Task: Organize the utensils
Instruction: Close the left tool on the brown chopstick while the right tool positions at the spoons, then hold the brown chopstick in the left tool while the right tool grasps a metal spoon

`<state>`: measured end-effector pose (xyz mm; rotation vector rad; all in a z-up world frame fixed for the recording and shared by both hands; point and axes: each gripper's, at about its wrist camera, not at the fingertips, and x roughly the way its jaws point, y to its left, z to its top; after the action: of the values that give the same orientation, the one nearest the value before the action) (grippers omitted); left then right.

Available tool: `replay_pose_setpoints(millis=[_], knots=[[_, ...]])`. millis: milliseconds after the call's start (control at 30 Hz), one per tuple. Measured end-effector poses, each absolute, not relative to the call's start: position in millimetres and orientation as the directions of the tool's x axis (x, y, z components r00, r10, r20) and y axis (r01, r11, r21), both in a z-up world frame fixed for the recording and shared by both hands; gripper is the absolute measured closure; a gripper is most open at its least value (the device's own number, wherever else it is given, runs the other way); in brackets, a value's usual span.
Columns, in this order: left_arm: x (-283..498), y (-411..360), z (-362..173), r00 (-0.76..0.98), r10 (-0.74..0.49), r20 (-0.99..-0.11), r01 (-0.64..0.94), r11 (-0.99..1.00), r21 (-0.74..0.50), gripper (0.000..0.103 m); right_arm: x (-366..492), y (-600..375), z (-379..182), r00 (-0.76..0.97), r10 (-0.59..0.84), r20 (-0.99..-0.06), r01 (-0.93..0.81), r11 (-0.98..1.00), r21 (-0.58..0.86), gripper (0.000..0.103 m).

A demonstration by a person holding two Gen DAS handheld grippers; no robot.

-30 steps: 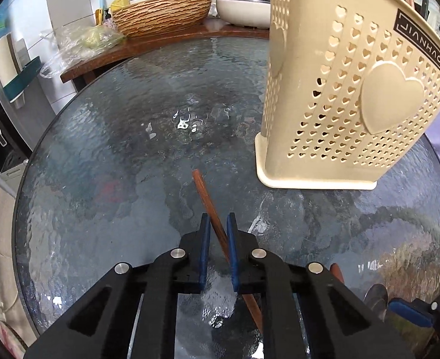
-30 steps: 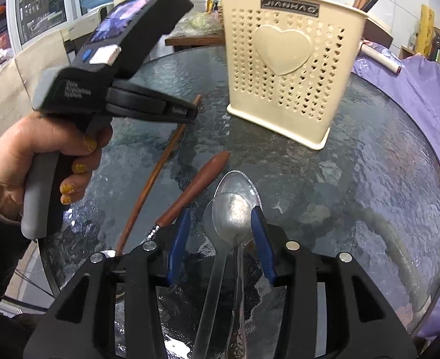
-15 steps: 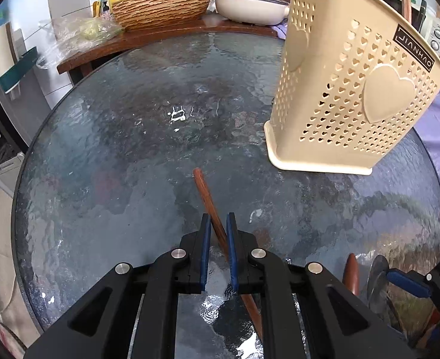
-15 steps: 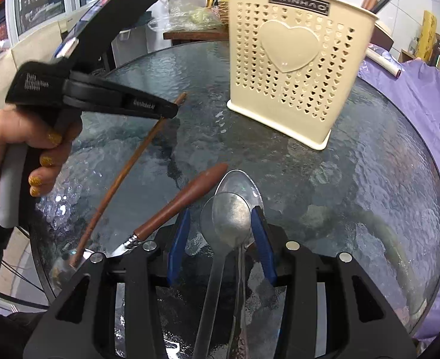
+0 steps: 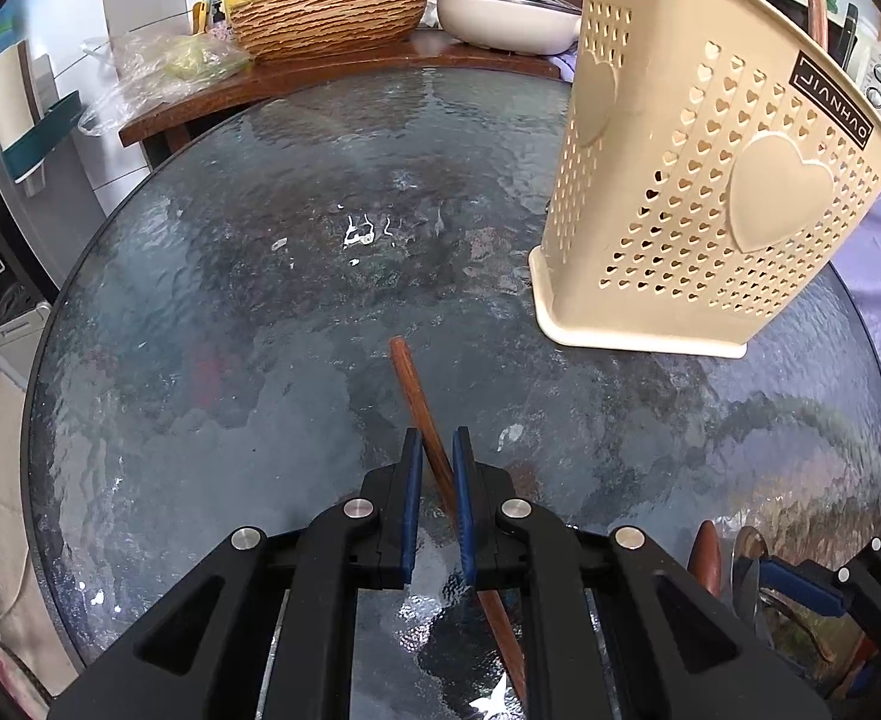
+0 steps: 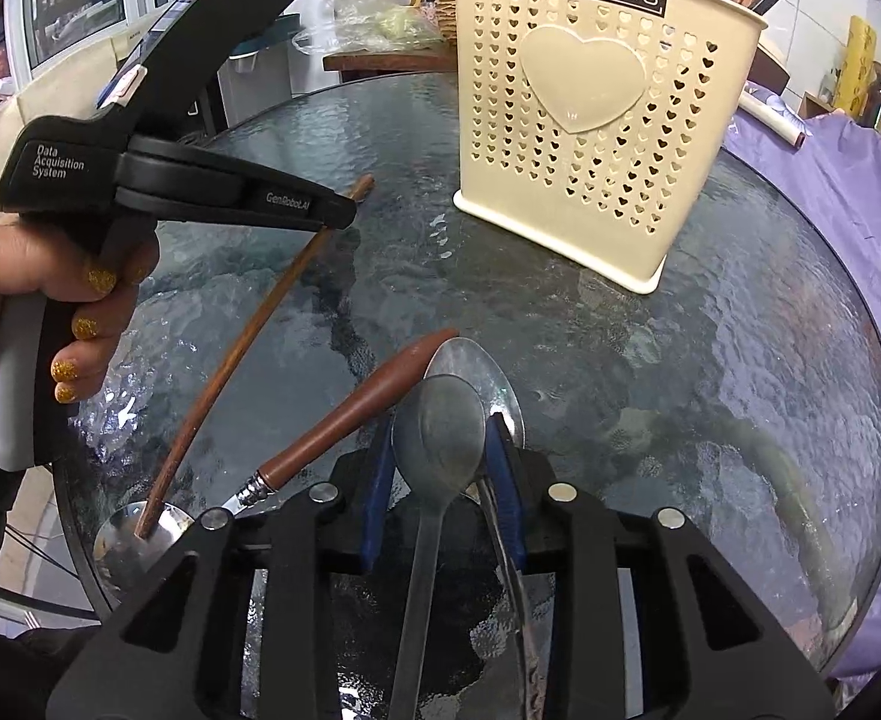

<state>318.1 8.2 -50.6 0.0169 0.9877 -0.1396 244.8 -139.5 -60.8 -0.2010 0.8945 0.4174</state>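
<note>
Left wrist view shows the left gripper (image 5: 437, 468) with its fingers nearly together, clamped on a long wooden ladle handle (image 5: 419, 396) that slants across the glass table (image 5: 200, 330). Seen from the right wrist, the right gripper (image 6: 440, 438) is closing its fingers around the bowl of a steel spoon (image 6: 438, 432), a second spoon (image 6: 488, 372) and a wooden-handled knife (image 6: 350, 414) just beside it. Further back stands the cream utensil basket (image 6: 590, 120), already holding chopsticks.
</note>
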Motion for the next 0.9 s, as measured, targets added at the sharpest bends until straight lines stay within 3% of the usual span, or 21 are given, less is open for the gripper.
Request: replay_pose_setpoints(millis=[333, 900], knots=[[318.7, 3.5, -50.9, 0.543, -0.117, -0.831, 0.118, 0.991, -0.062, 0.094, 240.6, -144.5, -54.3, 0.552, 0.301, -0.777, -0.435, 0.9, 0.039, 0.09], [316.6, 3.3, -49.5, 0.538, -0.142, -0.831, 0.125, 0.988, -0.088, 0.094, 235.9, -146.3, -41.8, 0.555, 0.332, -0.763, -0.44, 0.895, 0.069, 0.101]])
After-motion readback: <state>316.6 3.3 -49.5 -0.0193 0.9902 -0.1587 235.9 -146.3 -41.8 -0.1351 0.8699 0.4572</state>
